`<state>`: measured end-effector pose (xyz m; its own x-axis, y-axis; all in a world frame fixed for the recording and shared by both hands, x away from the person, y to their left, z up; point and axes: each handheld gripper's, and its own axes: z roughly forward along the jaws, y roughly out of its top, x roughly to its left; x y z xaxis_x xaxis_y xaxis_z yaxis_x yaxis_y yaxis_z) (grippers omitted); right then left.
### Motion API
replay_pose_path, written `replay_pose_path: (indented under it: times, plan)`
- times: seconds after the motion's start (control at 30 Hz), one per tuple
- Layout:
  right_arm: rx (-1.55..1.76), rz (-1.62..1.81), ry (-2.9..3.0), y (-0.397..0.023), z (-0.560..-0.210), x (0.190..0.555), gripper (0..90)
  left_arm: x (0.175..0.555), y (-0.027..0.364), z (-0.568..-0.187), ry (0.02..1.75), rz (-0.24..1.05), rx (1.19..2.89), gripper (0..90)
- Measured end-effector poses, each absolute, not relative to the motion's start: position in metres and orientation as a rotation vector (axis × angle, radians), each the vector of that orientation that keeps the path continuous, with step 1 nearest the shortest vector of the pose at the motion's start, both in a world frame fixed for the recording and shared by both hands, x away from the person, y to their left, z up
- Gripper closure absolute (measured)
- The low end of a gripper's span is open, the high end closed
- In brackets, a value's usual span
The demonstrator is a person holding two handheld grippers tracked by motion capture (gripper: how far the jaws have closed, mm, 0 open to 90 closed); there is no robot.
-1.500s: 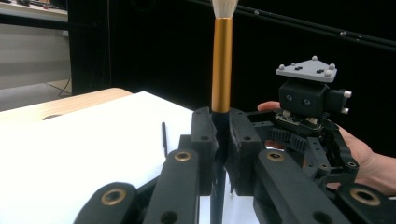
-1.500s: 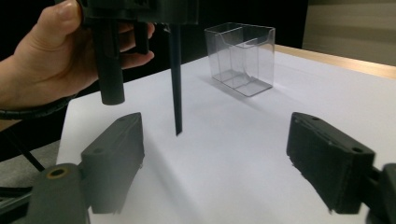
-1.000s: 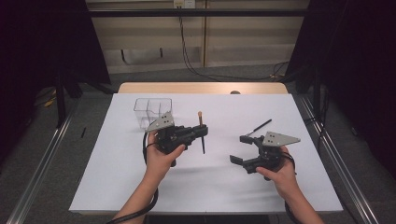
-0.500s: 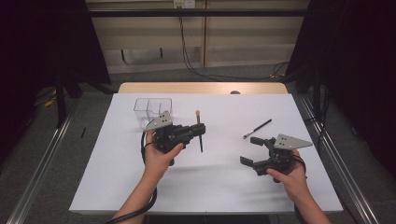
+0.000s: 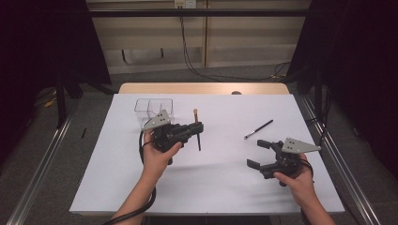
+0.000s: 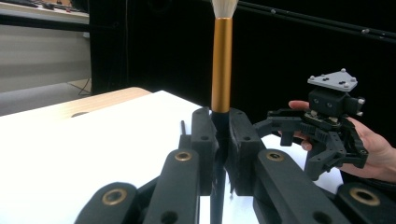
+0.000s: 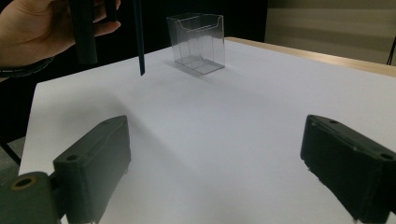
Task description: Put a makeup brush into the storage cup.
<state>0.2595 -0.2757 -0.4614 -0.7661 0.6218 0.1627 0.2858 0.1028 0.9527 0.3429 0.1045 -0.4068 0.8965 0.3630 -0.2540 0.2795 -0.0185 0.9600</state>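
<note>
The left gripper (image 5: 201,127) is clamped on a brush (image 6: 221,65), gold ferrule and pale bristles up, its dark handle hanging clear above the white sheet (image 5: 220,187). The clear box (image 5: 153,108) stands empty just behind that hand (two compartments, as far as the high view shows), so the drop-in is not yet done. A second brush (image 5: 258,129) lies flat on the sheet, near the right gripper (image 5: 257,153), whose jaws stand wide apart with nothing between them. By my reading, one brush is lifted but not stowed, and the other is untouched; both placements are left.
</note>
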Motion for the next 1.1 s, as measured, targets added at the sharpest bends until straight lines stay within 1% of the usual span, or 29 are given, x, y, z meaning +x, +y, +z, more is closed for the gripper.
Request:
replay_pose_path:
  times: [0.83, 1.1]
  plan:
    - [0.892, 1.712, 2.079, -0.281, -0.466, 0.253, 5.2, 0.360, 0.129, -0.401, 0.577, 0.189, 1.638, 82.9]
    - [0.888, 1.718, 2.081, -0.281, -0.466, 0.252, 4.9, 0.368, 0.135, -0.399, 0.596, 0.208, 1.650, 83.0]
